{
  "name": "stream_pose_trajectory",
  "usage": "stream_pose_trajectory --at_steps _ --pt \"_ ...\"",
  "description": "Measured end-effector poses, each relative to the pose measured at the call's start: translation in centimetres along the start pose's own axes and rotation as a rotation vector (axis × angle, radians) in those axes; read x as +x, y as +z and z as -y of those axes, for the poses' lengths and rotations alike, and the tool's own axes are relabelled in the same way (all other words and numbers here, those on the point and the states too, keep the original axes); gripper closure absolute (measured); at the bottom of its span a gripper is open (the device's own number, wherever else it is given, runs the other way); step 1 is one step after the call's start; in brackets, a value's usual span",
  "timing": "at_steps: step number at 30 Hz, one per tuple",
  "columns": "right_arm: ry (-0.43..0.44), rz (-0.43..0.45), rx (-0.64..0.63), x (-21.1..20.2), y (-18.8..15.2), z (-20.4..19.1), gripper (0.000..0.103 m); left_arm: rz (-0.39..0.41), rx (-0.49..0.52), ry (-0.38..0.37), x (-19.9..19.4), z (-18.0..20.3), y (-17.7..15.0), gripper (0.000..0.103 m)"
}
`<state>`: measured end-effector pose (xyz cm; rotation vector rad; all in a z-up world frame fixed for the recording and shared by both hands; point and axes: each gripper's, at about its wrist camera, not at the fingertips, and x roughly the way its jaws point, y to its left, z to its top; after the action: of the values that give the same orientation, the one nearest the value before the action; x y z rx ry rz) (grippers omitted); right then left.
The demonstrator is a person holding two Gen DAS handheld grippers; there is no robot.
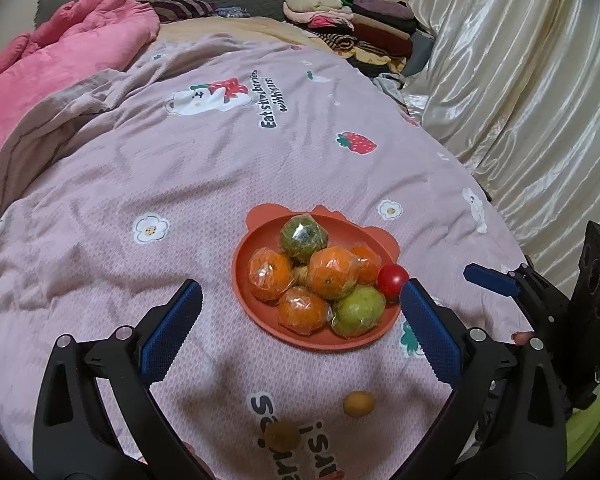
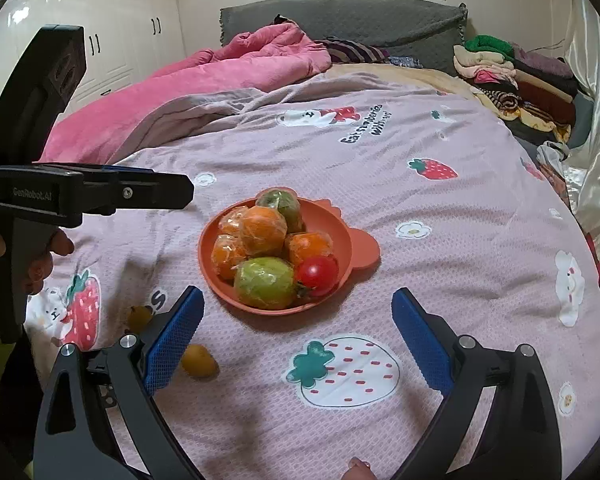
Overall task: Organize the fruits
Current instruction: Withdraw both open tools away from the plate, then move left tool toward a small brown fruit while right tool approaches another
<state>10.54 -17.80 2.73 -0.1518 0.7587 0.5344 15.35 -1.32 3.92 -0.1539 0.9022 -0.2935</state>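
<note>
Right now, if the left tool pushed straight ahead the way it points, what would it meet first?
Most likely the round orange plate heaped with plastic-wrapped fruit, probably its near rim or the wrapped orange at the front. The open left tool frames that plate. Depth is unclear, so it could touch the pink printed bedspread just short.

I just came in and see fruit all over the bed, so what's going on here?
A person holds a gripper in each hand and is sorting fruit into an orange plate on the bedspread. The plate already holds wrapped oranges, a green fruit and a red tomato. Two small fruits, a yellow one and a darker one, lie loose on the cover nearer the person. The left gripper and right gripper are both open and empty.
</note>
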Motion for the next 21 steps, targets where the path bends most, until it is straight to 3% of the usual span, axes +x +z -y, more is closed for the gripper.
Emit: stream_pose_trajectory --at_steps 21 --pt "0.031 -0.022 -0.032 -0.5 -1.0 -2.1 0.008 0.022 -0.036 0.034 -2.5 -1.2 -2.4 0.01"
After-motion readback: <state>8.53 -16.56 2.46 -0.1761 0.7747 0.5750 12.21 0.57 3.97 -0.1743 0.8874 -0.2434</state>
